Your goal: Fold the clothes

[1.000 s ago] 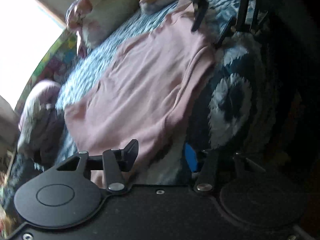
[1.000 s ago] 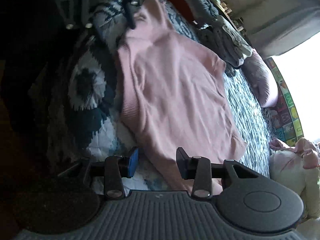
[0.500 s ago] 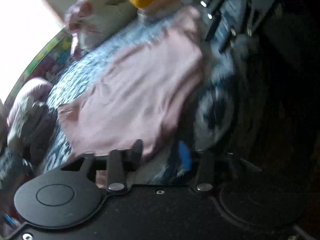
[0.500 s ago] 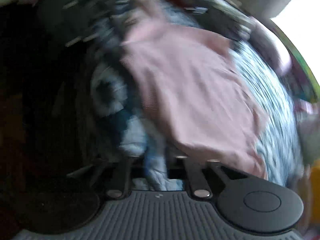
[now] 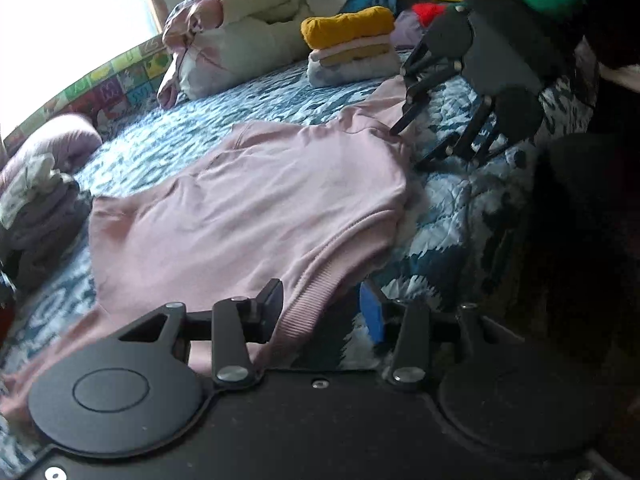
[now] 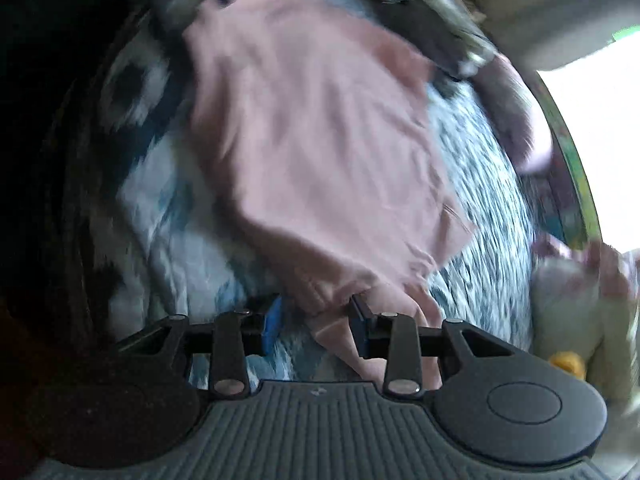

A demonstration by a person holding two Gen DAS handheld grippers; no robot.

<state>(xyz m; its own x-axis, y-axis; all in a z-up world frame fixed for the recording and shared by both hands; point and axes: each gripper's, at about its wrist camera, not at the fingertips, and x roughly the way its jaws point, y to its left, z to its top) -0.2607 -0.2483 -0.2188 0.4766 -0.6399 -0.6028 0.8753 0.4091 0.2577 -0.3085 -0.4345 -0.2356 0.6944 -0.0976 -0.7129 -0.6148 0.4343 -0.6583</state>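
The pink sweatshirt (image 5: 256, 208) is lying spread and rumpled on the blue patterned bedspread (image 5: 192, 140), filling the middle of both frames, its ribbed hem at the lower centre. The left gripper (image 5: 324, 308) and right gripper (image 6: 312, 322) are both standing parted, hem cloth lying loosely between the jaws. Closing too shallowly is likely risking a slip, or catching bedspread too.

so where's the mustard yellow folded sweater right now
In the left wrist view the mustard sweater tops a small folded stack at the far side of the bed, right of the cream bundle and beyond the pink sweatshirt.
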